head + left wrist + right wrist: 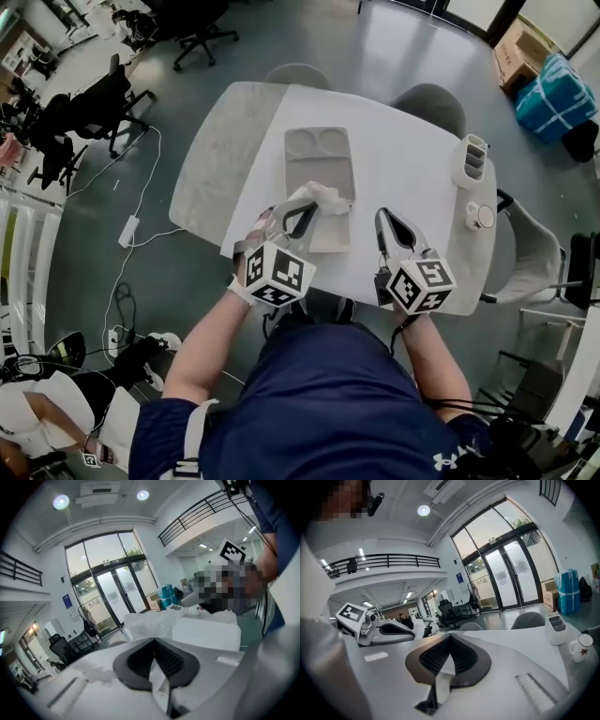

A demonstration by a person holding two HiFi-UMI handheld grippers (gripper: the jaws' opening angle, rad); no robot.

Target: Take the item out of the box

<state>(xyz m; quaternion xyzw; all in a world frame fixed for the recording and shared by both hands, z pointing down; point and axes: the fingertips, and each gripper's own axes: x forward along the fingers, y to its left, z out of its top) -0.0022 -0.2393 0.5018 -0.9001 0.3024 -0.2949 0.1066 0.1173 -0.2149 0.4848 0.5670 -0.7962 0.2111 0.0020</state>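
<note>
Two risks are showing in the head view: the left gripper (302, 217) is pinching the crumpled white wrapper (325, 196) over the box (319, 155), beside the table's (412, 159) near edge. In the left gripper view, the jaws are clamping only thin film, so it may be slipping. In the right gripper view, the right gripper (450, 651) is sitting shut and empty, with free table lying far right.

Head camera: on my head, facing steeply down from well above the tabletop (403, 141). My left gripper (302, 214) and right gripper (394, 227) sit at lower centre. Each gripper camera rides close behind its own jaws, low over the tabletop, facing outward. Both gripper views take in the glass doors (112, 597). The right gripper view catches my left gripper at frame left. Head and right gripper views share the cup (582, 645).
</note>
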